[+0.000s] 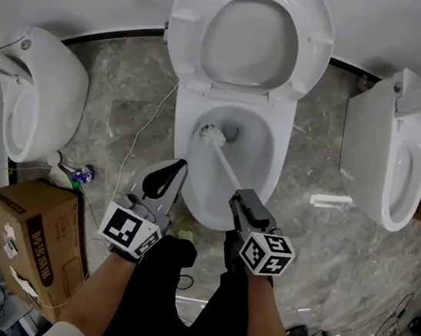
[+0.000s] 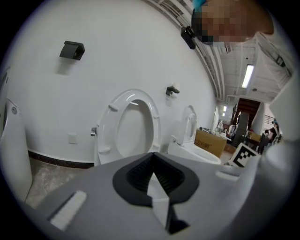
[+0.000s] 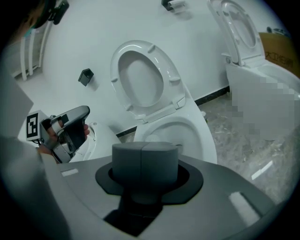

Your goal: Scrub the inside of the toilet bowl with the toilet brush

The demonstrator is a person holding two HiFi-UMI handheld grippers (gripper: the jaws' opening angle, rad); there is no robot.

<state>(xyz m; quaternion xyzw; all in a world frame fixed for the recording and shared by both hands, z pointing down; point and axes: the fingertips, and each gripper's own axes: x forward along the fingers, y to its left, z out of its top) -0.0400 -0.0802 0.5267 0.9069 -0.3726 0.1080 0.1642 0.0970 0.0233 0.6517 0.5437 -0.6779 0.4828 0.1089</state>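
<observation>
The right tool is gripping the white handle of the toilet brush. In the right gripper view, its two jaw halves are meeting at a centre seam, fully closed round the handle. The handle is slanting up and to the left from the tool, and the bristle head is lying inside the toilet bowl, close to the drain opening at the bowl's rear left. The toilet seat is standing raised against the wall.

The left tool is hovering just beside the front left rim of the bowl, apart from the brush. Its jaws are meeting at the tips and are holding nothing.

A second toilet is standing to the left and a third toilet to the right, both on the marble floor. A cardboard box is sitting at the lower left.
</observation>
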